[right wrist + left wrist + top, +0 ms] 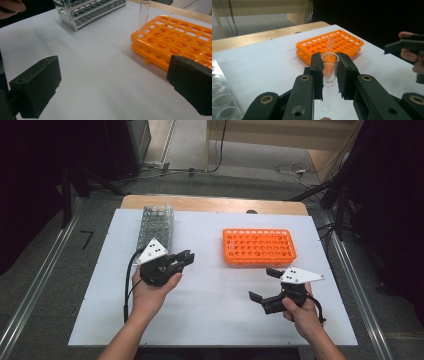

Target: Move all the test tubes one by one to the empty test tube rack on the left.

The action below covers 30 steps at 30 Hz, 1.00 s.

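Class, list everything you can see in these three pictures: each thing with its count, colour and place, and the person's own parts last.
Clear plastic test tube held in the left tongs: one, transparent, clamped upright between the jaws.
Clear plastic test tube standing in the orange rack: one, transparent, at the rack's corner.
Orange plastic tube rack: one, orange, right of centre on the table.
Metal wire tube rack: one, silver, far left of the table.
White table top: one, white.
Left tongs: one, black, shut on a tube.
Right tongs: one, black, open.
Hands: two, near edge.

Bare white table lies open between both hands; orange rack and metal rack stand behind.
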Tool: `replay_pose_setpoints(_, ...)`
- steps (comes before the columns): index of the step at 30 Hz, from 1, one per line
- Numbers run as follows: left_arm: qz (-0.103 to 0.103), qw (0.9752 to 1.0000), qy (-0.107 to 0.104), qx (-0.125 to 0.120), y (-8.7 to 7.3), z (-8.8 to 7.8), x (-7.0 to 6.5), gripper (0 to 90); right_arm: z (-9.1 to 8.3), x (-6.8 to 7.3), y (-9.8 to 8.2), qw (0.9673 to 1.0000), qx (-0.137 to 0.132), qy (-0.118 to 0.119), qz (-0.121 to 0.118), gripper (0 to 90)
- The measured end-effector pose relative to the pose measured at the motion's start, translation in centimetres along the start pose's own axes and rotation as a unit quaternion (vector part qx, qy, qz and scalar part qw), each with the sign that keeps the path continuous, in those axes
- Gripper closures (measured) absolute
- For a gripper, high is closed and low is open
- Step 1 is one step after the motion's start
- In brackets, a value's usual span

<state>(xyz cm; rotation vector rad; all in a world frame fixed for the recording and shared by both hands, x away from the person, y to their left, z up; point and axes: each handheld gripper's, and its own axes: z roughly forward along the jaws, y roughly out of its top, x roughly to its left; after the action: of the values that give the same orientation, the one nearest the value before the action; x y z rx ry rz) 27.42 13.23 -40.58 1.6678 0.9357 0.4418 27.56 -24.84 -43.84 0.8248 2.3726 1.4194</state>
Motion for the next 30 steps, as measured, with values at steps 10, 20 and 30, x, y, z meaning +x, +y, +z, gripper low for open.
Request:
replay_pose_setpoints(10, -0.012, 0.9994, 0.033, -0.006, 1.5, -0.6, 2.4, 75.9, -2.4, -1.4, -1.1, 0.9995, -0.01, -0.028, 0.014, 0.0)
replay_pose_setpoints(20, -0.027, 0.9966, 0.078, -0.006, 2.0, -0.5, 4.8, 75.8, -4.6, -2.2, -3.2, 0.9983, -0.004, -0.052, 0.027, 0.0)
replay_pose_setpoints(30, -0.03, 0.9944, 0.101, -0.005, 2.8, 0.7, 6.6, 75.8, -5.3, -3.5, -4.5, 0.9972, -0.003, -0.061, 0.044, 0.0)
